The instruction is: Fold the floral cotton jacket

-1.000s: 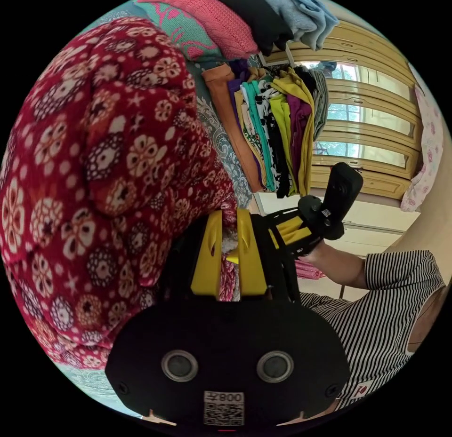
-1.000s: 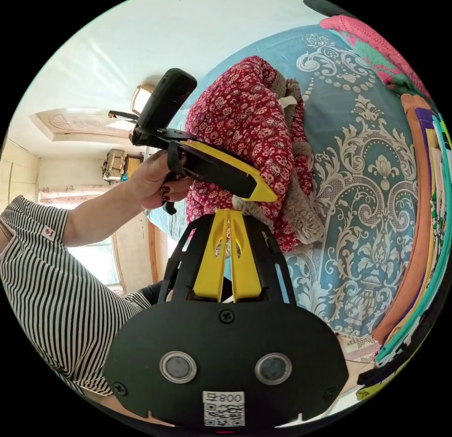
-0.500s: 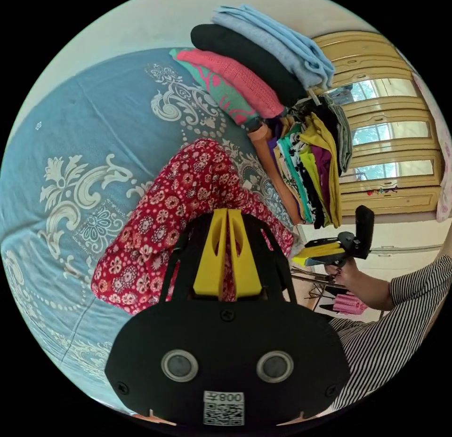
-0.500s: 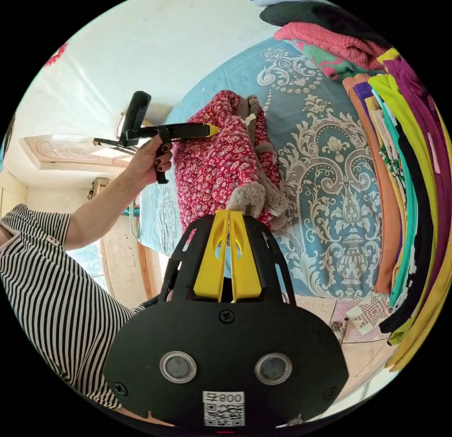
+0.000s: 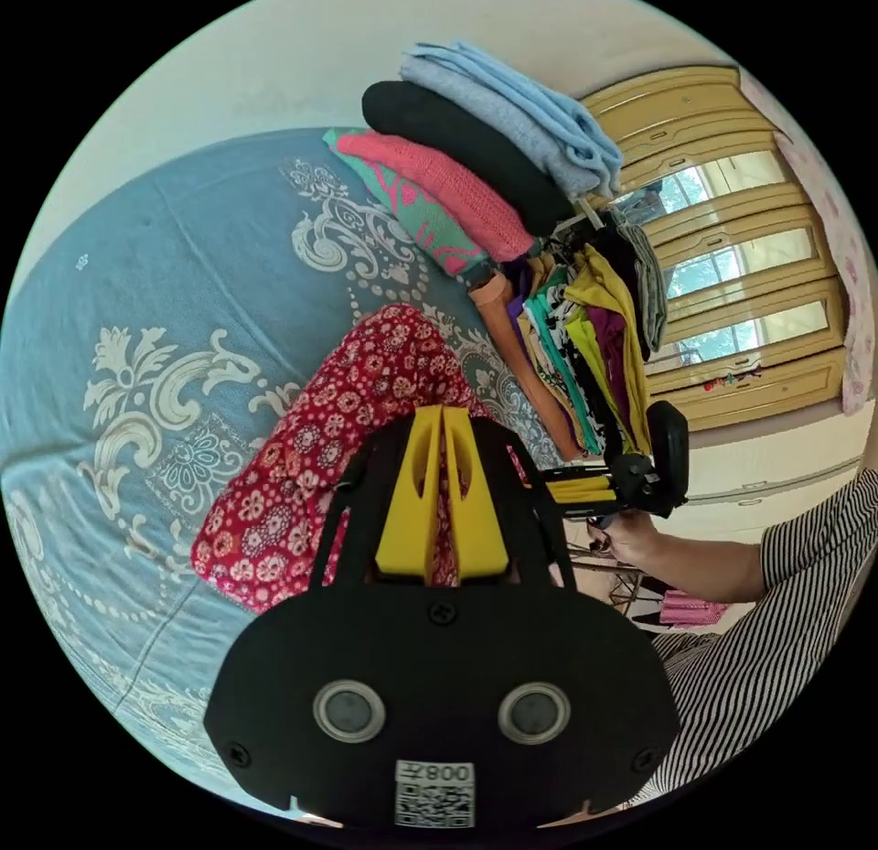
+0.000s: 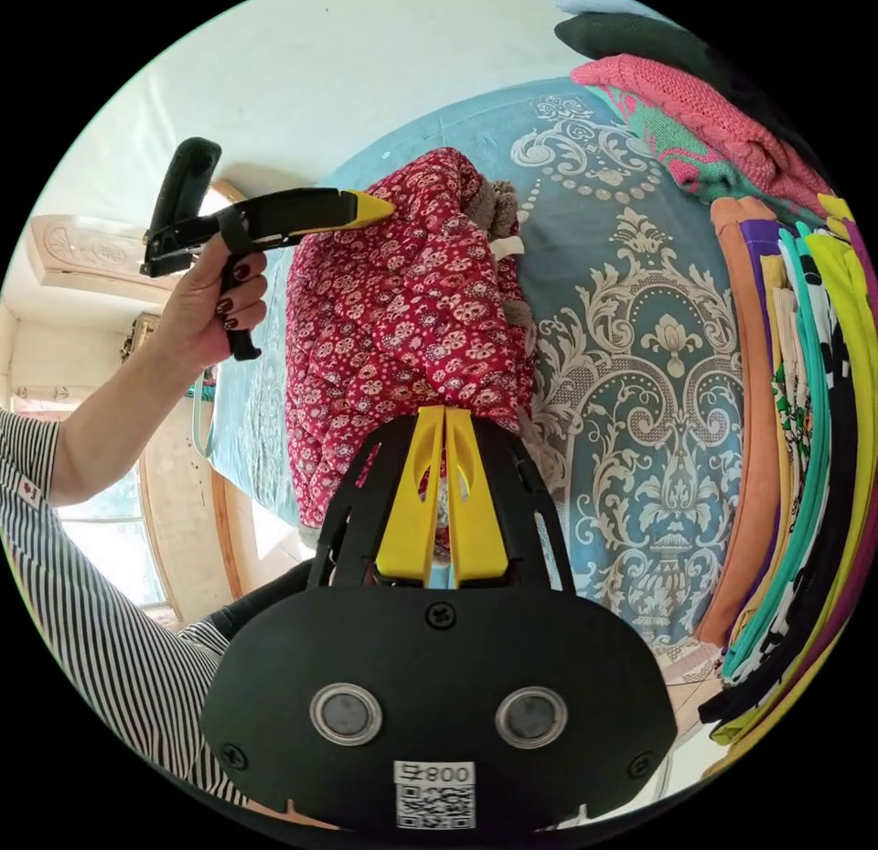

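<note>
Our left gripper [image 5: 443, 420] and right gripper [image 6: 444, 422] both have their jaws closed. The floral jacket [image 6: 402, 310] lies bunched on the bed [image 6: 658, 411].

The bed is covered with a blue bedspread [image 5: 183, 274] that has a pale ornamental pattern of scrolls and flowers. In the right gripper view the same bedspread [image 6: 658, 411] shows a large crest-like motif. The red floral jacket [image 5: 366, 402] lies bunched on it, and in the right gripper view the jacket [image 6: 402, 319] shows a grey-brown fleece lining along one edge. Near the jacket, folded knitwear lies on the bedspread: a pink and teal sweater [image 5: 439, 200] lowest, a black garment [image 5: 466, 141] on it, and a light blue one [image 5: 512, 109] on top.
</note>
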### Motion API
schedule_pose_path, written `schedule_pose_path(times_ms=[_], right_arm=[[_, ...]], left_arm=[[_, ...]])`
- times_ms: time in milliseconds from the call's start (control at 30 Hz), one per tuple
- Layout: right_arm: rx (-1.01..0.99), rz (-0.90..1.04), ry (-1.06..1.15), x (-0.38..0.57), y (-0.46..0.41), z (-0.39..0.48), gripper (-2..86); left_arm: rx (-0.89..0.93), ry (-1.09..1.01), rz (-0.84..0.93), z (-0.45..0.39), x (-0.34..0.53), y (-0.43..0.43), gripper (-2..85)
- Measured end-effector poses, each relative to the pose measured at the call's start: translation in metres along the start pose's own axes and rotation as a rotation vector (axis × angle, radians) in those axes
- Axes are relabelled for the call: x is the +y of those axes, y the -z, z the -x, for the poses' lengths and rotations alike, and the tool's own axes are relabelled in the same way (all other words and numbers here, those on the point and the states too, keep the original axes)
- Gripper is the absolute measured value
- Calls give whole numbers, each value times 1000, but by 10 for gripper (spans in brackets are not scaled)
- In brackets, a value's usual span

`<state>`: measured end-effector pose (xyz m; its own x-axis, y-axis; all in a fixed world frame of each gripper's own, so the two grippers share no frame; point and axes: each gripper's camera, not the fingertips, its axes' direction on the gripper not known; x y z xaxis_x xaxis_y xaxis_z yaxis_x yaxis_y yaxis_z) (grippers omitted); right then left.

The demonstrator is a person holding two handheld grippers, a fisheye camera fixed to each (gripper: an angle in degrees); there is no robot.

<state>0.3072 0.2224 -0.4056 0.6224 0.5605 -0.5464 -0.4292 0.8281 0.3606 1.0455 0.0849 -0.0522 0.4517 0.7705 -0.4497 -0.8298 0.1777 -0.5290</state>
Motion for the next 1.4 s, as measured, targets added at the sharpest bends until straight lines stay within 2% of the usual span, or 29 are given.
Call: schedule_pose_path(times_ms=[100,167,267,333,433,533,633,767,833,967,1033,1133,1400], right_arm=[[15,-14,6,3,-5,7,0],[3,-16,-11,2,-7,9,0],[26,-4,-3,1,-11,16,0],[27,-4,2,2,-13,19,0],[12,-16,-9,4,-16,19,0],[-2,-6,-5,3,-21,21,0],[49,0,21,2,-22,28,0],[54,-6,29,4,-21,27,1],[52,-14,32,5,-19,24,1],[63,-27,56,8,-14,22,2],[33,-29,58,10,-6,16,2],[-6,-24,35,12,12,1,7],[-85,-47,-36,28,66,-57,85]], left_arm=[[-166,25,-32,9,2,5,1],[-206,24,103,25,0,-22,1],[-150,48,95,38,4,-21,1],[-106,53,-26,35,21,12,1],[-82,106,-114,35,65,40,2],[-90,184,-48,55,103,25,3],[29,259,-118,75,117,41,8],[-35,251,-164,77,138,69,26],[-35,318,-156,88,165,78,63],[98,507,-67,124,207,60,130],[231,592,-11,146,223,33,169],[373,639,-14,166,228,9,186],[528,644,-31,193,246,8,229]])
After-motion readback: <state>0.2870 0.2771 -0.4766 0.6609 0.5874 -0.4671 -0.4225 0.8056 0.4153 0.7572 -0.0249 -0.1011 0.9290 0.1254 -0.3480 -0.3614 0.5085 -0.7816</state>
